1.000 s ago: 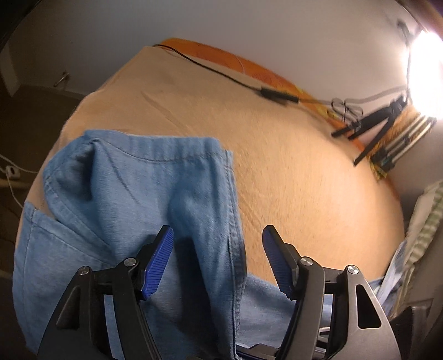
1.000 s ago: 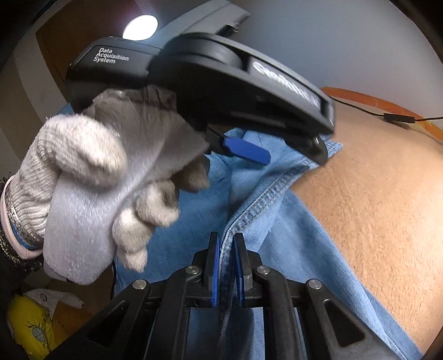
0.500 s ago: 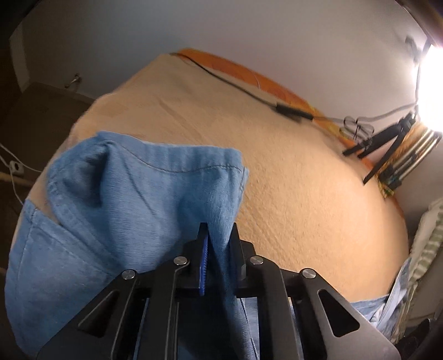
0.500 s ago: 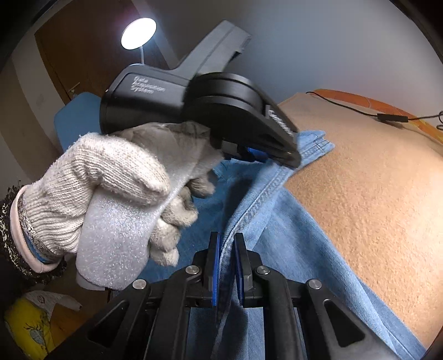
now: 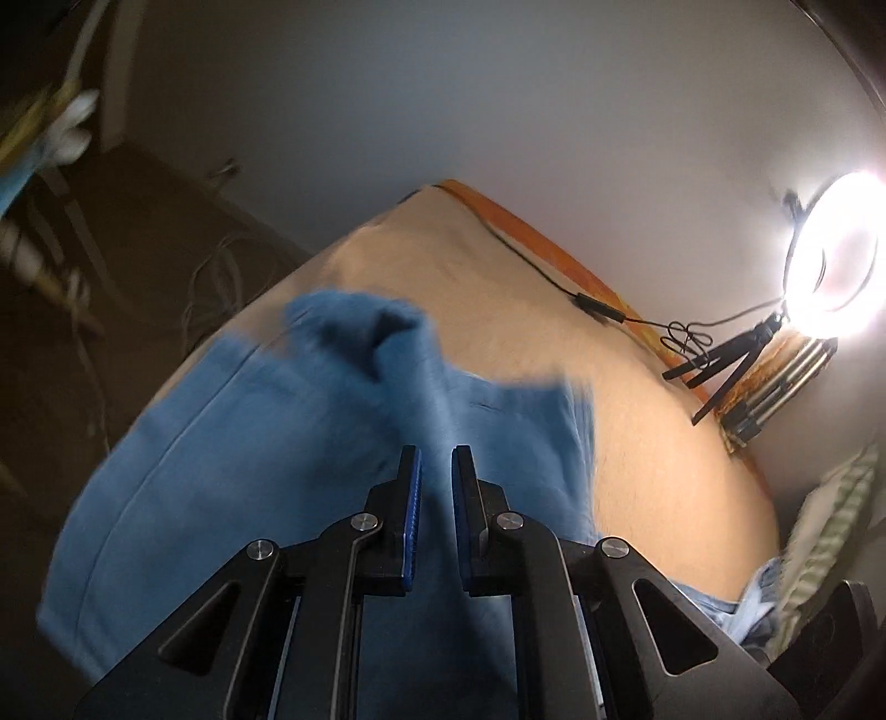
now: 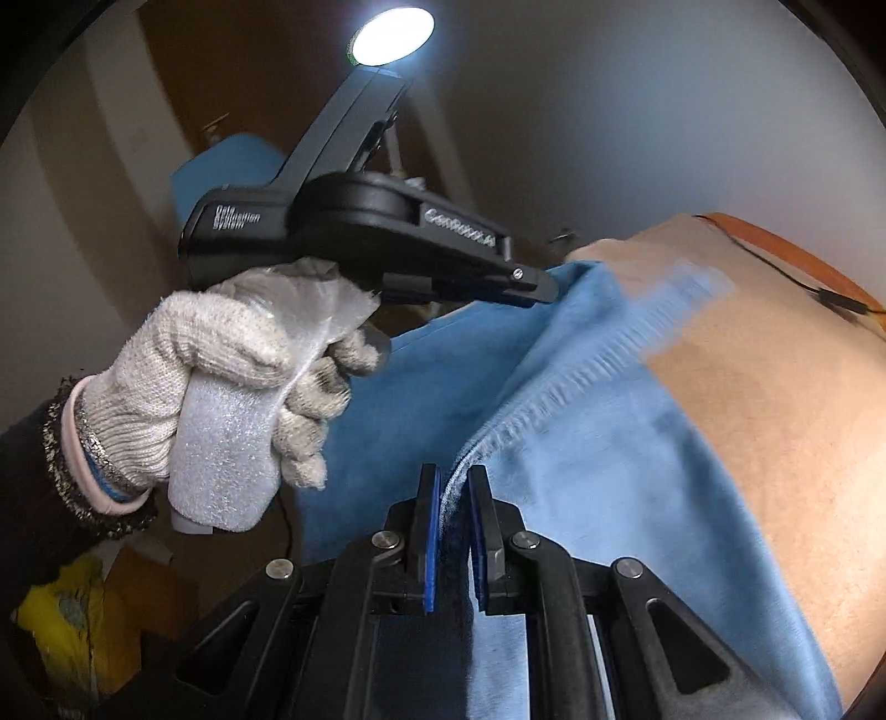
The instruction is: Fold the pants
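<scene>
Blue denim pants (image 5: pixel 266 443) lie partly on a tan blanket (image 5: pixel 653 443). My left gripper (image 5: pixel 434 462) is shut on a raised fold of the denim, which is bunched and blurred ahead of the fingertips. In the right wrist view, my right gripper (image 6: pixel 454 482) is shut on the stitched edge of the pants (image 6: pixel 598 454), which runs up and away from it. A white-gloved hand (image 6: pixel 221 360) holds the left gripper (image 6: pixel 540 291), whose tips pinch the far end of that lifted edge.
A lit ring light (image 5: pixel 830 255) on a small black tripod (image 5: pixel 725 365) stands at the bed's far right, with a black cable (image 5: pixel 595 307) along the orange edge. Striped cloth (image 5: pixel 819 531) lies at the right. A round lamp (image 6: pixel 393 33) and a yellow bag (image 6: pixel 61 609) are at the left.
The left gripper shut on a fold of the denim, then swung sideways and up with it. The right gripper rose, still holding the hem. The pants edge now hangs lifted between both.
</scene>
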Available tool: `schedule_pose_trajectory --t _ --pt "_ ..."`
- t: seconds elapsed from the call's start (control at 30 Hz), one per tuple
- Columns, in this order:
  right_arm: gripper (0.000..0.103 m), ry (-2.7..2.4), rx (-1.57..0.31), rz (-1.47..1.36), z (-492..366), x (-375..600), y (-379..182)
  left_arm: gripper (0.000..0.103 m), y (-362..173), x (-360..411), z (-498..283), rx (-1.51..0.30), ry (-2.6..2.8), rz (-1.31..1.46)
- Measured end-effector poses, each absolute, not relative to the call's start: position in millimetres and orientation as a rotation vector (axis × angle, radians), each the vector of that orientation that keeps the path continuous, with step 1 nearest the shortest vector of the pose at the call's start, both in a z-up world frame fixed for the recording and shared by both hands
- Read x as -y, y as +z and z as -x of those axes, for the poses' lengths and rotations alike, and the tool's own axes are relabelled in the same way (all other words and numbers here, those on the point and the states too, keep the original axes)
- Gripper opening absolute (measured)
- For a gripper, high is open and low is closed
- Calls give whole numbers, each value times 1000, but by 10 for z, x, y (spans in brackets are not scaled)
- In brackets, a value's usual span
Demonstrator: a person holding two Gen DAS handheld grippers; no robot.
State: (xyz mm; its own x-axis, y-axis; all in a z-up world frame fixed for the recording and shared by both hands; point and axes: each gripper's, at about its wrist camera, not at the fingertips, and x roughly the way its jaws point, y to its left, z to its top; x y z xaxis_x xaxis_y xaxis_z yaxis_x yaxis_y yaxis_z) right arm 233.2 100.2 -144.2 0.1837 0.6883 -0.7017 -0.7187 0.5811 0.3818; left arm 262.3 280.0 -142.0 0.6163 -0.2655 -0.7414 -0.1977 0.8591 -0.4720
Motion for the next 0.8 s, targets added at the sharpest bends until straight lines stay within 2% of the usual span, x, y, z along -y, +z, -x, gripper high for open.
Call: schedule_pose_trajectory --t 0.27,0.33,0.43,0.53,0.57,0.6,0.7,0.8 --pt "8 1041 -1001 27 -2175 -1156 -1497 12 -1595 -2804 -2332 -969 -112 658" --pt "8 1056 -1014 27 -2123 -1173 -1581 27 -1601 -2728 -2334 -978 -131 655" --pt "8 1063 -1049 32 -2067 -1178 -1744 29 -1637 -2609 -2368 -984 -121 607" --pt "18 1058 -1086 11 -2108 -1107 -1803 29 -1685 -2493 -2381 -993 -117 571" --pt "30 1052 -1088 -8 -2132 -1046 -1775 29 -1684 -2467 -2369 -990 -118 558" --pt "38 1046 -1083 -30 -2156 -990 -1744 29 -1671 -2425 -2354 -983 -116 532" --pt "39 993 -1044 -97 -2345 -690 -1533 29 -1594 -2254 -2333 -960 -136 453" --pt "42 918 -1014 -149 -2511 -402 -1364 53 -1504 -2037 -2333 -957 -175 343"
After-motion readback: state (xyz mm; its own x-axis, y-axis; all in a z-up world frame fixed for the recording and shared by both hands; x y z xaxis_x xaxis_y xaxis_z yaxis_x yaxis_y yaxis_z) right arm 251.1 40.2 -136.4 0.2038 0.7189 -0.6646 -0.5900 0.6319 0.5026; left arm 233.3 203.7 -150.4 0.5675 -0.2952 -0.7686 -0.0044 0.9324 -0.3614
